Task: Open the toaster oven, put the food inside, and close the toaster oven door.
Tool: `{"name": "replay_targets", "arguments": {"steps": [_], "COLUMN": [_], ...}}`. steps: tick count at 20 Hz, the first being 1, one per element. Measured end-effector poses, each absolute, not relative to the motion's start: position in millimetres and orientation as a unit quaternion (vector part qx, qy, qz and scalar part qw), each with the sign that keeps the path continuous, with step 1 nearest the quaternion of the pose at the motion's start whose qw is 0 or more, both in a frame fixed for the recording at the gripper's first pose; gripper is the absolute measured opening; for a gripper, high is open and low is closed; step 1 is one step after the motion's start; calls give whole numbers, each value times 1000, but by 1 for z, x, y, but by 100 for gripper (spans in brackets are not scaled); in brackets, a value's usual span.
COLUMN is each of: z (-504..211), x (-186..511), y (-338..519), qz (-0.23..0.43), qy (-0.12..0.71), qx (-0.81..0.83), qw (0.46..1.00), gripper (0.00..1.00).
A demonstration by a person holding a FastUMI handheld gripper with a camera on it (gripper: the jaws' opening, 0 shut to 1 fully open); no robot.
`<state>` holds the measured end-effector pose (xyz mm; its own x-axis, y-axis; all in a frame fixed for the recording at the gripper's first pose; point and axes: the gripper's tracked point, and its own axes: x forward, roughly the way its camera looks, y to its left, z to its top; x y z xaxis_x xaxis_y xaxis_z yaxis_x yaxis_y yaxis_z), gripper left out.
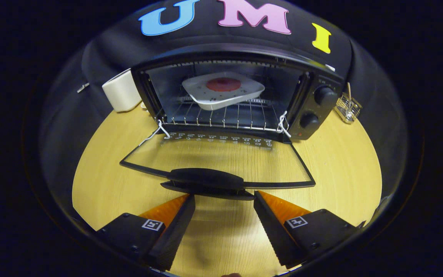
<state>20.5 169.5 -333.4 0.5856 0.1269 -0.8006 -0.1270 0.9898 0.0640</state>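
Note:
A black toaster oven [317,104] stands at the back of the wooden table with its glass door [221,159] folded down flat toward me. Inside, on the wire rack [221,117], rests a white square plate [221,94] carrying a round red piece of food [223,84]. The door's black handle [206,179] lies just ahead of my fingertips. My gripper [224,198] is open, its two fingers spread on either side below the handle, touching nothing.
A white box-like container [120,92] sits to the oven's left. A small wire basket [347,107] stands to its right. Two control knobs [323,96] are on the oven's right panel. Bare wooden table [340,165] surrounds the door.

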Motion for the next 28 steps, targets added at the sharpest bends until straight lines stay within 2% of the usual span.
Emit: {"name": "replay_targets", "arguments": {"steps": [8,13,20,28], "z": [-238,-155,-54,-5], "x": [51,64,40,-24], "y": [169,145,70,-2], "qz": [73,61,19,-28], "qy": [343,238,128,58], "qx": [26,19,23,4], "qw": [936,969,991,998], "gripper": [99,99,99,99]}}
